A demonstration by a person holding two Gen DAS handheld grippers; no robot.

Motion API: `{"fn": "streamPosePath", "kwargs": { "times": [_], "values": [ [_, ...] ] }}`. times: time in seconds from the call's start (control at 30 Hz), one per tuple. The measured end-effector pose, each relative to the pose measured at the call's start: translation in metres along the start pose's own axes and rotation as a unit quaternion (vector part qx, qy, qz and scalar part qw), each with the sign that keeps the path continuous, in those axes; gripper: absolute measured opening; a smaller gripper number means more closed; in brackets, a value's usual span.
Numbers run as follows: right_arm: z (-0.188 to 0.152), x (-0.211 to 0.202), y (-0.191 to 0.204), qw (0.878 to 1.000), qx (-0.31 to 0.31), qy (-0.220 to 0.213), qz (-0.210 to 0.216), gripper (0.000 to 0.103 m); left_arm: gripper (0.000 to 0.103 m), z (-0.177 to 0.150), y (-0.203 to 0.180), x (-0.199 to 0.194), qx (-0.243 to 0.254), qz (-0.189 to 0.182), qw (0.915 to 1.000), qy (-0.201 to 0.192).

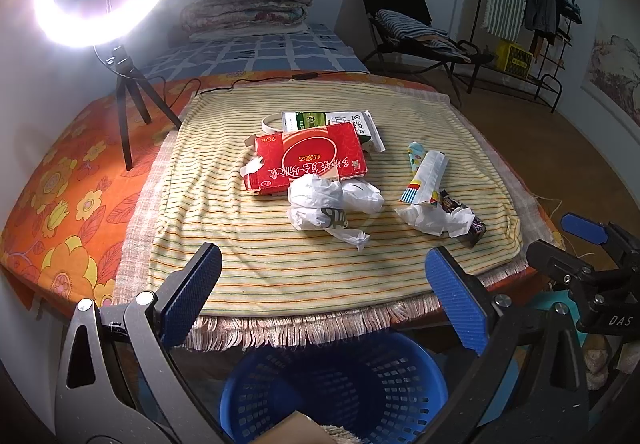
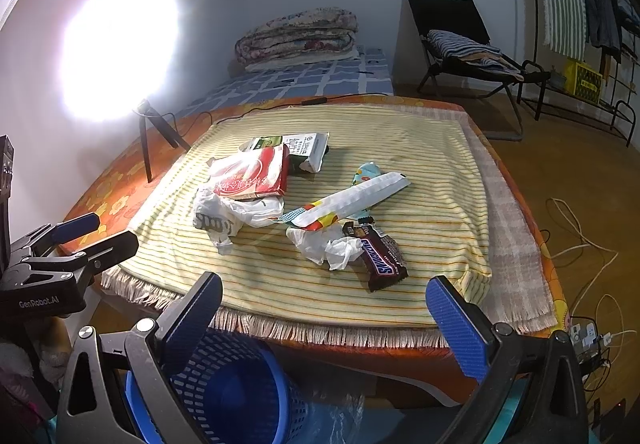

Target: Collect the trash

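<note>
Both tongs spread wide and empty above a blue laundry-style basket (image 1: 336, 388), trash waiting on the striped cloth

Nearest, the left tongs (image 1: 323, 294) and right tongs (image 2: 325, 320) hang wide apart at the counter's fringed front edge, gripping nothing, with the blue slotted basket on the floor below them. On the yellow striped cloth (image 1: 280, 268) covering the counter, near to far: a Snickers wrapper (image 2: 382, 258) touching a crumpled white tissue (image 2: 330, 246); a long white wrapper with coloured ends (image 2: 352, 200) just behind; a crumpled white plastic bag (image 1: 328, 206) against a red cardboard box (image 1: 310, 160); a green-and-white carton (image 1: 332, 124) behind that box. A lit ring light on a tripod (image 1: 132, 100) stands at the left; folded quilts (image 1: 248, 4) lie far back on the bed
</note>
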State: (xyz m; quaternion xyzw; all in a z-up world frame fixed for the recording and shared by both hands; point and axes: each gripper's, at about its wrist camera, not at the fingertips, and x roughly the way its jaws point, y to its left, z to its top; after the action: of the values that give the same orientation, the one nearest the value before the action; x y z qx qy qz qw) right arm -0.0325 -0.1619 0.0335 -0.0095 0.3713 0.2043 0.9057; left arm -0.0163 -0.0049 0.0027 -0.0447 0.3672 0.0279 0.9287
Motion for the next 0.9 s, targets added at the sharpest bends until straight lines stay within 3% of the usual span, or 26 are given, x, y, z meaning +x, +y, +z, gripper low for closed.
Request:
{"fn": "streamPosePath", "kwargs": {
  "times": [0.9],
  "values": [
    [-0.0014, 0.0039, -0.0017, 1.000, 0.003, 0.012, 0.002, 0.103, 0.103, -0.0036, 0.0050, 0.0037, -0.001, 0.001, 1.0000, 0.007]
  ]
}}
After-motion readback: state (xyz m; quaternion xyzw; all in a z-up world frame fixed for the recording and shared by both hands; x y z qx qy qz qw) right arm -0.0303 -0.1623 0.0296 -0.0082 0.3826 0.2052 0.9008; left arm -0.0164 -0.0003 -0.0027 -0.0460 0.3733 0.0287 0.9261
